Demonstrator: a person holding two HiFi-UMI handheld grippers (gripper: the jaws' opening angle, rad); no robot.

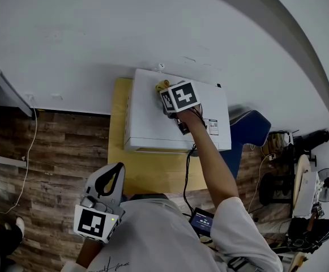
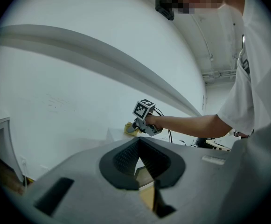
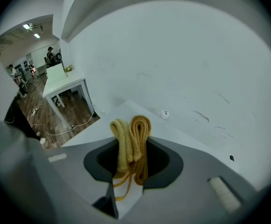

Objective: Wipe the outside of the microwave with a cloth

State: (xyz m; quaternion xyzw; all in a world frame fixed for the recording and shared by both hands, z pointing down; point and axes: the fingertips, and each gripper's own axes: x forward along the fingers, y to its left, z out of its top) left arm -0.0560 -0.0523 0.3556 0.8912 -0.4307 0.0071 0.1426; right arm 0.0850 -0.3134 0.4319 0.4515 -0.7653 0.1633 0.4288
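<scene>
We see only a small yellow bit of the cloth [image 1: 162,85] in the head view, because the marked cube of the right gripper [image 1: 167,92] covers the rest. In the right gripper view its low end goes down out of sight between the jaws that pinch it. We cannot read the sticker [image 1: 213,126] on top of the microwave [image 1: 147,118] or the little screen [image 1: 201,221] by the person's waist, and the people [image 3: 51,55] far back in the room are too small to tell apart.
</scene>
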